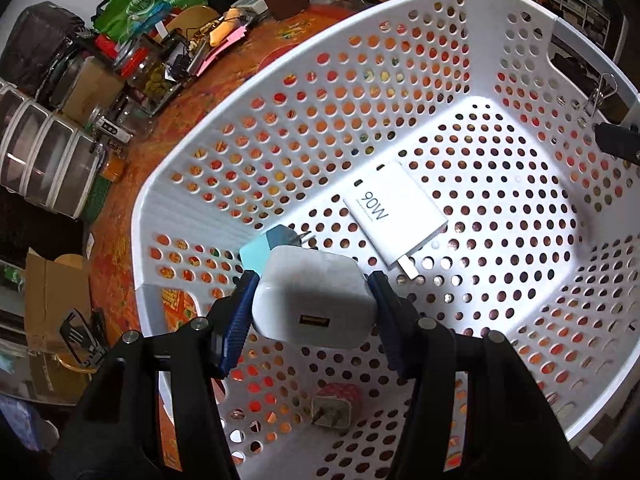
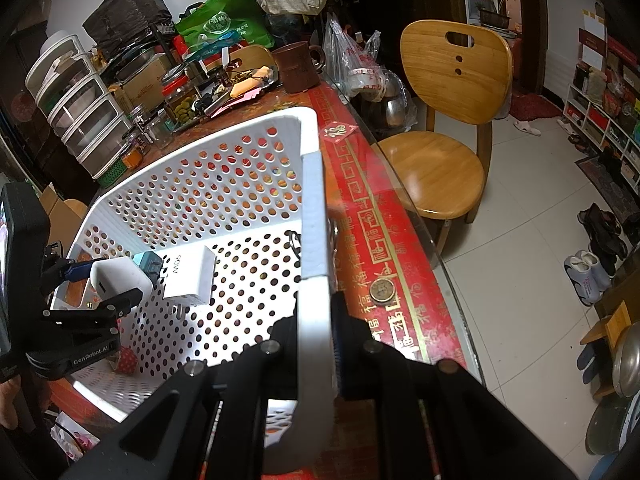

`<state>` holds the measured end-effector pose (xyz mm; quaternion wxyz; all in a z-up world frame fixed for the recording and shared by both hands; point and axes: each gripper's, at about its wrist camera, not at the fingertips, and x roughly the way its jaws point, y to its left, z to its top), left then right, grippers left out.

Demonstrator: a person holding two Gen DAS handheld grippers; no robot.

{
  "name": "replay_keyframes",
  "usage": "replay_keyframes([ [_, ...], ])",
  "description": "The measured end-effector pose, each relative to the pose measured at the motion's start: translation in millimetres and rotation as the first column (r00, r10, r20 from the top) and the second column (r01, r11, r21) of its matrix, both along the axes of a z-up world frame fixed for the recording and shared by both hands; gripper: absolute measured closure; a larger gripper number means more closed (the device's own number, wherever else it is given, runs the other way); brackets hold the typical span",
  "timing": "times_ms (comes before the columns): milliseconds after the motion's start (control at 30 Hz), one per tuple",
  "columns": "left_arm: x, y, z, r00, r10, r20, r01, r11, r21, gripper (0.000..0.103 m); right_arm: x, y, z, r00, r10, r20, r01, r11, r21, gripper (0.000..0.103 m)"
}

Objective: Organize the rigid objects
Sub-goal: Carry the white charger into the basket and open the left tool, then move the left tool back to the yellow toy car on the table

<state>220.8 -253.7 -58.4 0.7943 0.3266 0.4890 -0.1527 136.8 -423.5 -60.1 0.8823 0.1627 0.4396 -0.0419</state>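
Note:
My left gripper (image 1: 310, 294) is shut on a white USB charger (image 1: 314, 300) and holds it above the floor of the white perforated basket (image 1: 280, 92). A white 90W charger (image 1: 394, 216) lies flat on the basket floor. A teal adapter (image 1: 276, 242) sits just behind the held charger. A red-patterned plug (image 1: 334, 406) lies near the basket's front. In the right wrist view, my right gripper (image 2: 316, 312) is shut on the basket's rim (image 2: 314, 220). The left gripper (image 2: 104, 284) with the white charger (image 2: 120, 276) shows at the left.
The basket stands on a red patterned table (image 2: 372, 216). Jars, a brown mug (image 2: 296, 66), a green bag and plastic drawers (image 2: 80, 116) crowd the table's far side. A coin (image 2: 381, 290) lies on the table. A wooden chair (image 2: 444, 128) stands beside the table.

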Motion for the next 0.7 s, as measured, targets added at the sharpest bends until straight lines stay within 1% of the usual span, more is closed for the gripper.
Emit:
replay_keyframes([
  [100,-1,1,-1,1.0,0.002,0.001,-0.002,1.0,0.004,0.049,0,0,0,1.0,-0.001,0.0,0.001,1.0,0.0,0.093],
  [233,-1,2,1,1.0,0.007,0.023,-0.007,1.0,0.004,0.046,0,0,0,1.0,0.0,0.0,0.0,1.0,-0.001,0.093],
  [300,-3,2,2,1.0,0.008,0.029,-0.009,1.0,0.007,0.041,0,0,0,1.0,0.0,0.0,0.0,1.0,0.0,0.093],
  [367,-4,4,4,1.0,0.004,0.031,-0.004,1.0,-0.003,0.031,0,0,0,1.0,0.0,-0.001,0.0,1.0,0.0,0.093],
  [433,-7,6,9,0.998,-0.001,0.062,0.001,1.0,0.0,0.024,0,1,0,1.0,0.0,-0.002,0.0,1.0,0.0,0.093],
  [467,-10,7,14,0.997,-0.002,0.079,0.002,1.0,-0.004,0.022,0,1,0,1.0,0.001,-0.003,-0.001,1.0,-0.001,0.093],
  [567,-16,18,35,0.992,0.013,0.123,-0.007,0.999,-0.052,0.022,1,2,0,1.0,0.001,-0.006,-0.001,1.0,-0.004,0.093],
  [700,-27,51,79,0.975,0.06,0.216,-0.033,0.991,-0.127,0.019,1,2,0,1.0,0.001,-0.006,-0.001,1.0,-0.004,0.093],
])
